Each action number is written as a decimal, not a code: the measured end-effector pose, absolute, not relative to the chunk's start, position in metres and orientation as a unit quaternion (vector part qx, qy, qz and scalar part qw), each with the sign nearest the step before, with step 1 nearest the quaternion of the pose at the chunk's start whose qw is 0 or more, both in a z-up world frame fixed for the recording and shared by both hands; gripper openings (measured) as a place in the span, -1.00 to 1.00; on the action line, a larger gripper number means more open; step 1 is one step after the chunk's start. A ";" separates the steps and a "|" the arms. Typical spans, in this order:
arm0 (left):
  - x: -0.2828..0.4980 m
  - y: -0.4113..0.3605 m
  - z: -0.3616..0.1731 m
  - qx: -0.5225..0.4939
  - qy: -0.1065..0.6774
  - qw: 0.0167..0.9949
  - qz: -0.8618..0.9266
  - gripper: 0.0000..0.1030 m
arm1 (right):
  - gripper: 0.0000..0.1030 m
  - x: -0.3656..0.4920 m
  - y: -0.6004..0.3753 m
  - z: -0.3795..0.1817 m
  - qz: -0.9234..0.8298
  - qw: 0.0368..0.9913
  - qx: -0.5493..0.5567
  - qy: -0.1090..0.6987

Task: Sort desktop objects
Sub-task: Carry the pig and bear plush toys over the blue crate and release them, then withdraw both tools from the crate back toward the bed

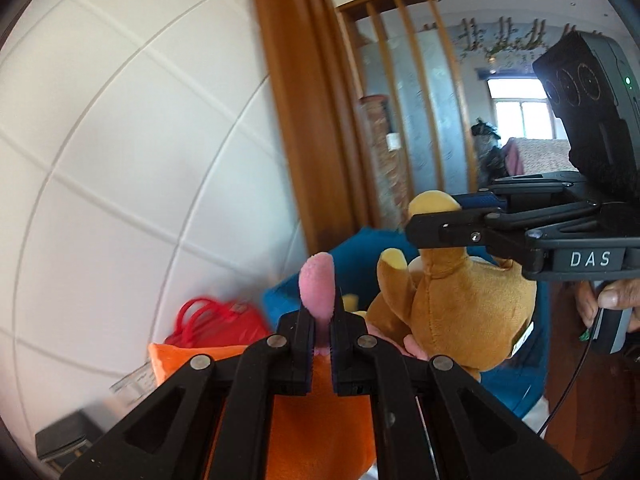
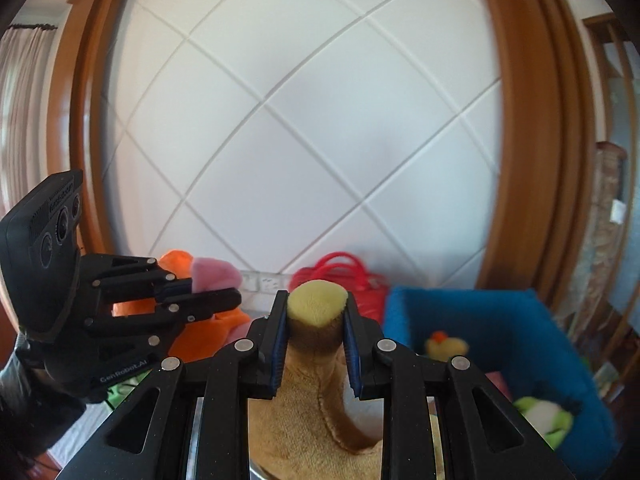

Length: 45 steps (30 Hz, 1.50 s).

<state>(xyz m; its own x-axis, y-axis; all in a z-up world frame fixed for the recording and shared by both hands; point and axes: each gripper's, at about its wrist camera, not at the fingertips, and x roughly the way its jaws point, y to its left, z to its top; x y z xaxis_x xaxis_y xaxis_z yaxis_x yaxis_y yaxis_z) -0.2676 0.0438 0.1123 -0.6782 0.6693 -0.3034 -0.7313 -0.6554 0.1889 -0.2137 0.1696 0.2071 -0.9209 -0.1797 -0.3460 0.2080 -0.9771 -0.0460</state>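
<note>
Plush toys: orange one (image 1: 316,432) clamped by left gripper (image 1: 322,320) jaws, brown one (image 2: 316,396) by right gripper (image 2: 316,320); only right view shows blue bin (image 2: 480,312) interior.

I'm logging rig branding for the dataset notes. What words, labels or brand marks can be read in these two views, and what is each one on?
"DAS": white letters on the side of the right gripper, seen in the left wrist view.
"GenRobot.AI": white letters on the lower body of the left gripper, seen in the right wrist view.
Small lettering on the top edge of the left gripper's camera block: too small to read.
Paper label by the orange plush toy: blurred, unreadable.
</note>
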 end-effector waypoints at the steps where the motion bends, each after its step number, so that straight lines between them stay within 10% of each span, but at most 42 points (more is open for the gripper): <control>1: -0.263 0.069 0.118 -0.099 0.149 0.395 0.901 -0.89 | -0.53 -0.211 0.181 0.212 -0.980 0.091 0.169 0.045; 12: -0.261 0.262 0.133 -0.113 0.150 0.403 0.896 -0.89 | -0.52 -0.221 0.347 0.244 -0.985 0.006 0.170 0.030; 16: -0.267 0.286 0.134 -0.124 0.144 0.381 0.905 -0.80 | -0.15 -0.228 0.385 0.243 -0.985 -0.015 0.174 0.009; 18: -0.268 0.288 0.132 -0.120 0.149 0.355 0.915 -0.54 | 0.46 -0.228 0.391 0.248 -0.986 -0.020 0.167 0.014; 20: -0.262 0.279 0.130 -0.106 0.146 0.325 0.928 0.42 | 0.57 -0.216 0.389 0.248 -0.987 -0.034 0.153 0.027; 22: -0.257 0.266 0.130 -0.088 0.132 0.282 0.946 0.75 | 0.57 -0.207 0.388 0.248 -0.989 -0.032 0.145 0.019; 45: -0.191 0.166 0.032 -0.122 0.136 0.175 0.967 0.76 | 0.85 -0.138 0.383 0.118 -0.982 -0.052 0.175 -0.040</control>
<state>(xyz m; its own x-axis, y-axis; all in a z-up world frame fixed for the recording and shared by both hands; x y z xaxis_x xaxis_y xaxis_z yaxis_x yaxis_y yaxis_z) -0.1911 0.1658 0.0323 -0.9089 0.3050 -0.2843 -0.3718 -0.9016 0.2212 -0.1382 0.3831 0.1182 -0.9333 0.0879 -0.3483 -0.1160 -0.9914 0.0604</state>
